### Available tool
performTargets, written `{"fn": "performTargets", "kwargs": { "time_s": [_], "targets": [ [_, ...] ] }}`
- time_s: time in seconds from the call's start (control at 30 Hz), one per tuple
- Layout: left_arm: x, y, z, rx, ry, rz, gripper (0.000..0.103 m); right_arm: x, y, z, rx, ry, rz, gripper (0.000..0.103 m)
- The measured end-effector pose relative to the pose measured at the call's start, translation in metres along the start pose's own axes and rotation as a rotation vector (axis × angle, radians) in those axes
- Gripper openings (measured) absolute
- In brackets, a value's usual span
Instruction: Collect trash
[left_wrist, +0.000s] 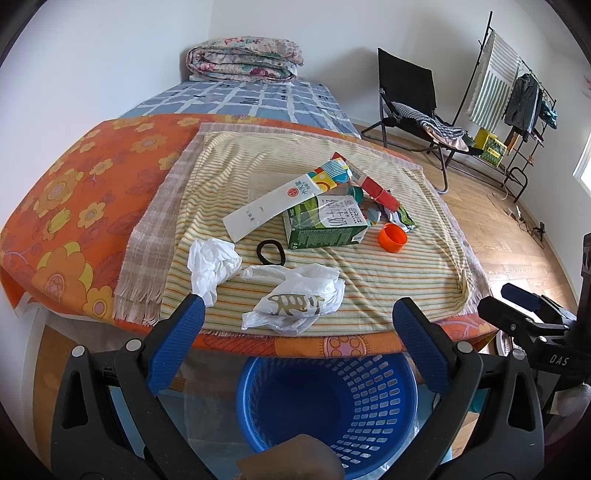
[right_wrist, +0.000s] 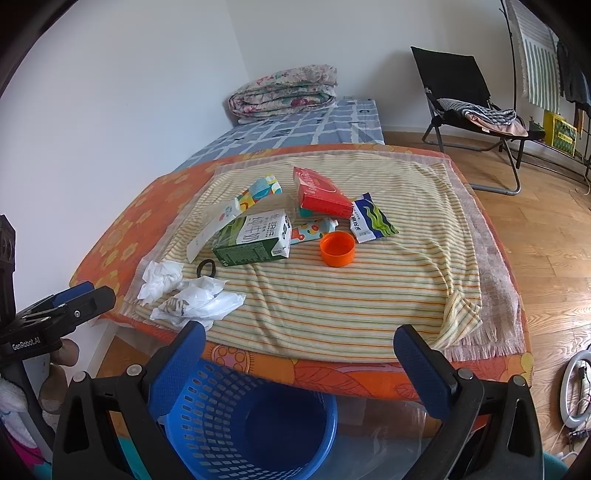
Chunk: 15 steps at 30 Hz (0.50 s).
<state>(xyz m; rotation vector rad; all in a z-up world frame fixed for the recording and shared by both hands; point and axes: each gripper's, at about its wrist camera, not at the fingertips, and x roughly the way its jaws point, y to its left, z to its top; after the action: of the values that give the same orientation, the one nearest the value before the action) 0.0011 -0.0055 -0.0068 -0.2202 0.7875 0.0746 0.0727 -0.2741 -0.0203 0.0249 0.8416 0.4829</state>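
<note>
Hovering with both my left gripper and right gripper spread wide and empty, I judge the crumpled white plastic bag, just ahead between my left fingertips, light, limp and slippery, best pinched at a bunched fold above the blue basket.

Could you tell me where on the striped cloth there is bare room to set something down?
The near right of the striped cloth is bare, from the orange cap to the bed edge. The far strip behind the red box is free too. The middle is crowded around the milk carton; the plastic bag fills the near left.
</note>
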Motion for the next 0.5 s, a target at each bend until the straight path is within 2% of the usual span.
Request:
{"fn": "performTargets", "kwargs": {
  "time_s": [0.43,0.5],
  "targets": [
    [-0.002,0.008,-0.021,-0.038,0.011,-0.031,0.103,0.014,0.011,0.002,0.015,0.006,0.075,0.103],
    [-0.004,0.021,-0.014,-0.053,0.012,-0.024,0.103,0.018,0.015,0.002,0.004,0.005,0.075,0.103]
  ]
}}
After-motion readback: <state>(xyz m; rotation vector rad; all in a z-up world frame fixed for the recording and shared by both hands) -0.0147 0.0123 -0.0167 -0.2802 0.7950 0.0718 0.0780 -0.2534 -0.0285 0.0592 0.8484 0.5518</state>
